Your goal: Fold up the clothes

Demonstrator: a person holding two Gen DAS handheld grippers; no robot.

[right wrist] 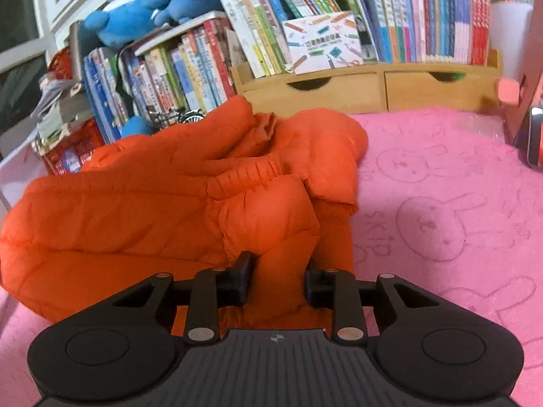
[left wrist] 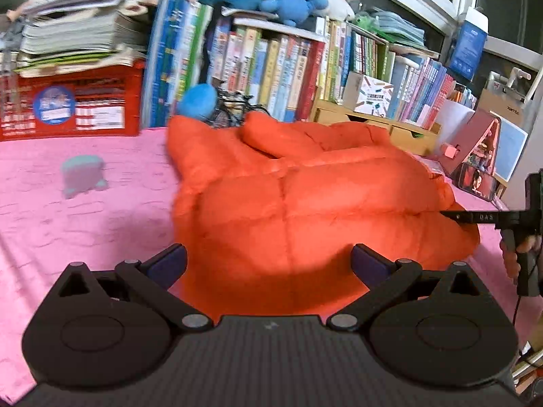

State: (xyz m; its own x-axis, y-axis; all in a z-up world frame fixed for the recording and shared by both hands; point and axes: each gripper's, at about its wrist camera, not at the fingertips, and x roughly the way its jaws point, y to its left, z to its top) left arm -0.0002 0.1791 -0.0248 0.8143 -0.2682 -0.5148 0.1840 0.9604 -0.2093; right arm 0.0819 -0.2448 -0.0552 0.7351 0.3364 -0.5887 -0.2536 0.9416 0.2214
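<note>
On the pink rabbit-print blanket (right wrist: 441, 176), the orange puffer jacket (left wrist: 288, 196) lies part-folded, one sleeve over its body; my right gripper (right wrist: 278, 276) pinches a fold, my left gripper (left wrist: 268, 264) gapes wide, empty.

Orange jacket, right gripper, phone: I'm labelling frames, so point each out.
orange jacket (left wrist: 288, 196), left wrist view, quilted middle panel
right gripper (right wrist: 278, 281), right wrist view, between its fingertips
phone (left wrist: 476, 182), left wrist view, lit screen

Orange quilted jacket (right wrist: 169, 203); pink blanket (right wrist: 441, 224), bunny outlines.
</note>
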